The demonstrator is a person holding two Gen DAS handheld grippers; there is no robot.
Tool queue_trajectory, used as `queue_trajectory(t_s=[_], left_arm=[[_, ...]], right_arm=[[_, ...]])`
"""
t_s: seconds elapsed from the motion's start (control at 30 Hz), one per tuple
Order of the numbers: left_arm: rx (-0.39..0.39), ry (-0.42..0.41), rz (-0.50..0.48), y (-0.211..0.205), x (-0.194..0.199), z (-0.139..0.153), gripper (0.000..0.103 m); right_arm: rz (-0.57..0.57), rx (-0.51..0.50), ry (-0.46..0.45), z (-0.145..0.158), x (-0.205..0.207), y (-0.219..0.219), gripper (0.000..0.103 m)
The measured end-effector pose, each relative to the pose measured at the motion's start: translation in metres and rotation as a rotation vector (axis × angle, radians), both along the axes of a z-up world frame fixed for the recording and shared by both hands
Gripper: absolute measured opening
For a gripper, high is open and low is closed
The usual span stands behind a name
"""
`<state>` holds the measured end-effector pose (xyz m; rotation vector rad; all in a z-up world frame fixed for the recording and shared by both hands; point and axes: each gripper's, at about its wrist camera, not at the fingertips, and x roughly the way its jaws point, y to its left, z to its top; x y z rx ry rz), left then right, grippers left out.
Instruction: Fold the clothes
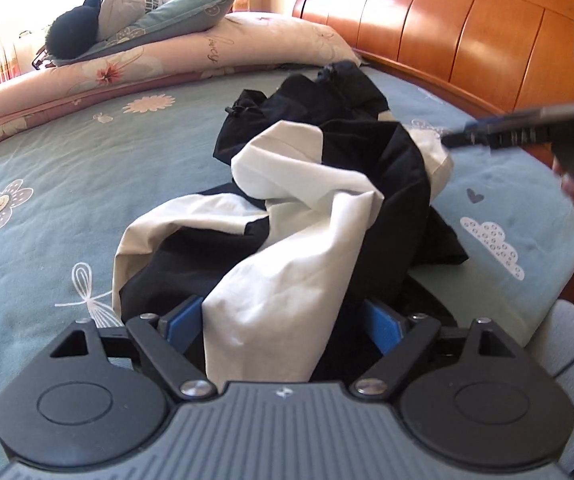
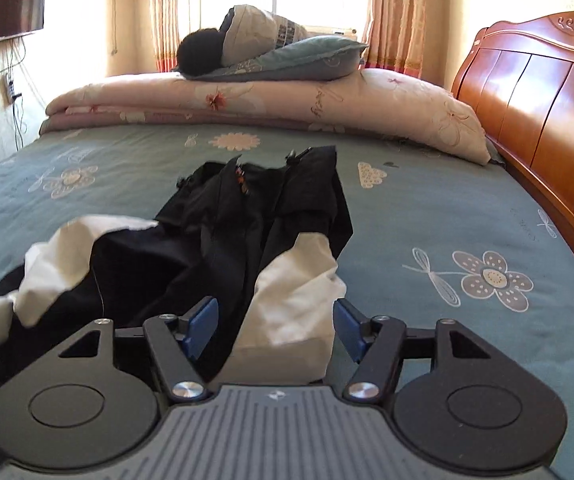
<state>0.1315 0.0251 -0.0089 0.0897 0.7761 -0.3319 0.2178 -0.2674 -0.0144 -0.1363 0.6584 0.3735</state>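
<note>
Left wrist: garment point(image 1: 287, 208) bunched between spread jaws | right wrist: white fold between spread jaws, ungripped

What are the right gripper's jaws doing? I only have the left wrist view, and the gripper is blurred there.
Observer: The right gripper is open, its blue pads wide apart.
Operator: Is anything between them?
Observer: A white fold of the black-and-white garment lies between the fingers; I can't tell if they touch it.
Operator: Any marking on the black part?
Observer: There is a small orange mark near its far edge.
</note>
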Motion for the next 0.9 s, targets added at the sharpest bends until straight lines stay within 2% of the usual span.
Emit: queue_trajectory(t_s=[0.17,0.27,0.43,0.57,0.7,0.8,0.9], left_arm=[[-0.026,0.015,0.01,-0.001,-0.002,0.002,0.086],[-0.103,0.036,-0.006,0.005,-0.004,0.013,0.086],[-0.188,0.048,-0.029,0.013,0.015,0.035,0.086],[-0.18,0.0,-0.069,0.005,0.039,0.052,0.086],[-0.245,0.055,-0.069,0.002,0.09,0.043,0.086],[-0.303,0.142,-0.037,0.004,0.134,0.024,0.086],[-0.292,0.234,-0.014,0.001,0.163,0.003,0.085]], right_arm=[[-0.055,0.091,0.085,-0.025,0.015,-0.009,0.07],[-0.091,0.174,0.139,-0.035,0.022,-0.019,0.07],[-0.076,0.173,0.142,-0.04,0.01,-0.017,0.07],[-0.042,0.156,0.146,-0.04,-0.001,-0.013,0.07],[-0.01,0.144,0.149,-0.041,-0.01,-0.01,0.07],[0.005,0.131,0.146,-0.038,-0.011,-0.009,0.07],[0.019,0.117,0.144,-0.036,-0.012,-0.007,0.07]])
